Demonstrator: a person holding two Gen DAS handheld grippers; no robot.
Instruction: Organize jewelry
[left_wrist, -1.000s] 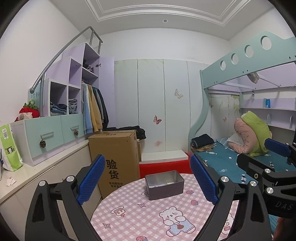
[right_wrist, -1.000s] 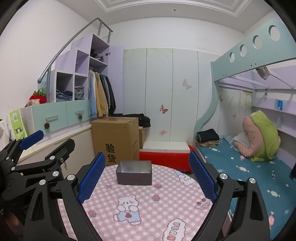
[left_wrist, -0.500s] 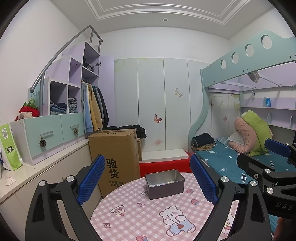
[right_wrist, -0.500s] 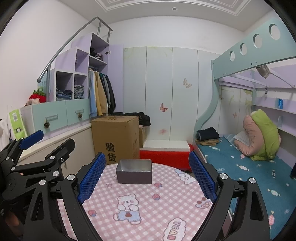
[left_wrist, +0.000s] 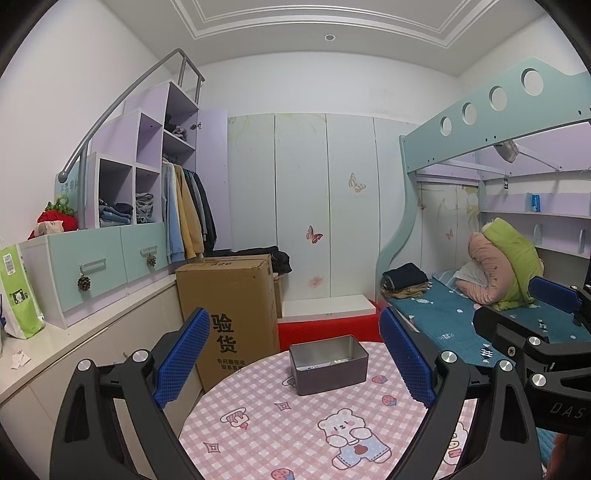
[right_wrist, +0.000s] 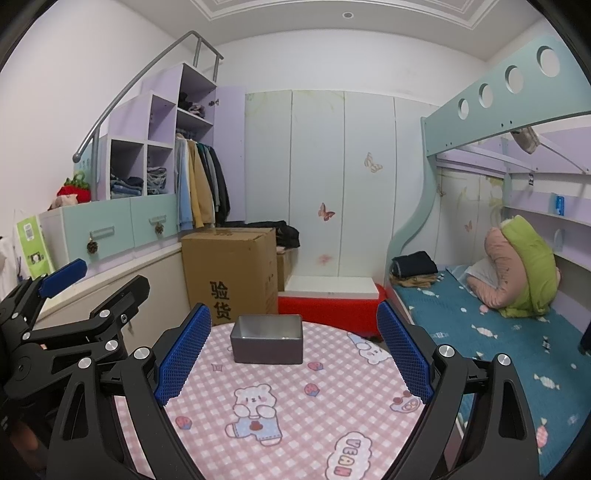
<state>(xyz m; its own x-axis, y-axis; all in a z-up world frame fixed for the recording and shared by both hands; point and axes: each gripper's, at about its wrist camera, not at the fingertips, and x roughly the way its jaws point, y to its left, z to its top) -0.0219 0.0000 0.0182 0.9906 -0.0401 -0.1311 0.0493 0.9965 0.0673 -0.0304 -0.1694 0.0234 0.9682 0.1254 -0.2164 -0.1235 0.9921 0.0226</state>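
Jewelry tin open on desk, position unchanged | left gripper, right gripper spread wide, empty | stage undetermined.

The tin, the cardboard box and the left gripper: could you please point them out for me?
tin (left_wrist: 334, 373): left wrist view, front wall.
cardboard box (right_wrist: 229, 273): right wrist view, front face.
left gripper (left_wrist: 293, 362): left wrist view, midway between its open fingertips.

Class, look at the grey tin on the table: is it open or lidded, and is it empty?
Open: the tin has no lid. Not empty: small pale items lie inside, too small to identify.
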